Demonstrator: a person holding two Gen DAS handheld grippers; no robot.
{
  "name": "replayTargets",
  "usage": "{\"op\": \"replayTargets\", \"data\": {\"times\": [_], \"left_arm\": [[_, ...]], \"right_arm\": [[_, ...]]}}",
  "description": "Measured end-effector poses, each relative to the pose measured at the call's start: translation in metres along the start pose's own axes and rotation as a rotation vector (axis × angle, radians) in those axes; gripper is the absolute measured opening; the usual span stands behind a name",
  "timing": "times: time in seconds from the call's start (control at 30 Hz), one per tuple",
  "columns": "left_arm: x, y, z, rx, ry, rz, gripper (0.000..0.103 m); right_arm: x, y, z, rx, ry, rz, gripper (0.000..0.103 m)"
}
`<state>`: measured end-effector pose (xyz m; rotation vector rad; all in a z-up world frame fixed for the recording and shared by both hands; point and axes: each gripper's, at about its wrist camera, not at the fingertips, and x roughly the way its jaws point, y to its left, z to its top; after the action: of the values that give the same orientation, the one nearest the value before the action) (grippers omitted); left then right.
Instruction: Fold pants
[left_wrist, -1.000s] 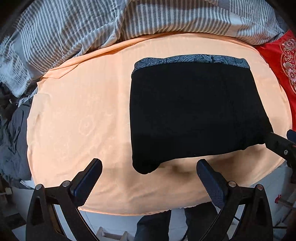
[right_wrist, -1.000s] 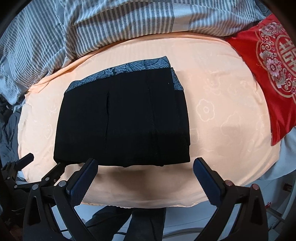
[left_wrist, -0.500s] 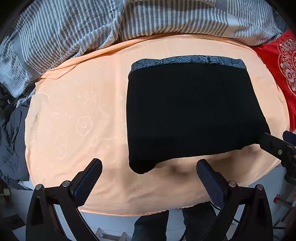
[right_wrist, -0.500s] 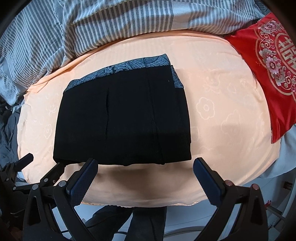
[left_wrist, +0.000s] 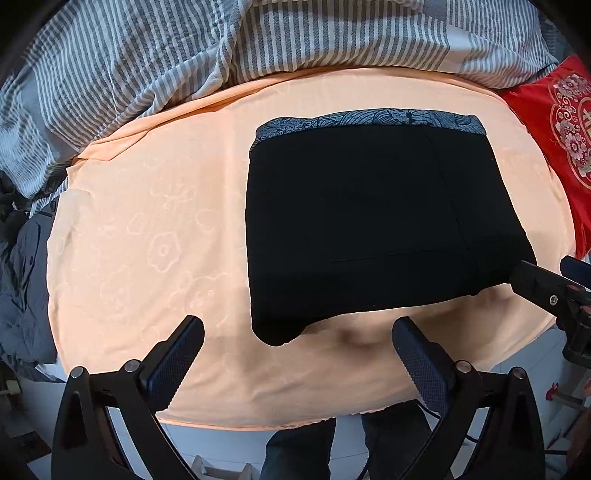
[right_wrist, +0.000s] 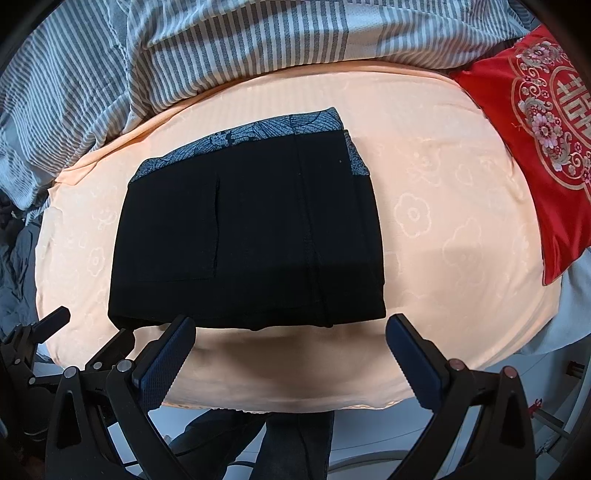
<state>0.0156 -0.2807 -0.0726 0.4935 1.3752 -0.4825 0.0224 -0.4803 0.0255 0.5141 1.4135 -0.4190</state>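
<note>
On the peach sheet (right_wrist: 443, 221) lie the folded black pants (right_wrist: 251, 236); left gripper (left_wrist: 295, 354) and right gripper (right_wrist: 290, 350) hover, jaws wide, empty. Soft, limp cloth: grasp a near corner.

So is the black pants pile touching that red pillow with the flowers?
Apart. In the right wrist view, a broad strip of bare peach sheet lies between the folded pants and the red pillow, so the gap is plain.
</note>
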Motion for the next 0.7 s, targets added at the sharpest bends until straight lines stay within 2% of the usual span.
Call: {"op": "replayTargets", "data": {"times": [0.7], "left_arm": [[0.0055, 0.0033, -0.0006, -0.026, 0.019, -0.016, 0.102]], "right_arm": [[0.005, 0.0082, -0.0018, -0.01, 0.015, -0.006, 0.103]]}}
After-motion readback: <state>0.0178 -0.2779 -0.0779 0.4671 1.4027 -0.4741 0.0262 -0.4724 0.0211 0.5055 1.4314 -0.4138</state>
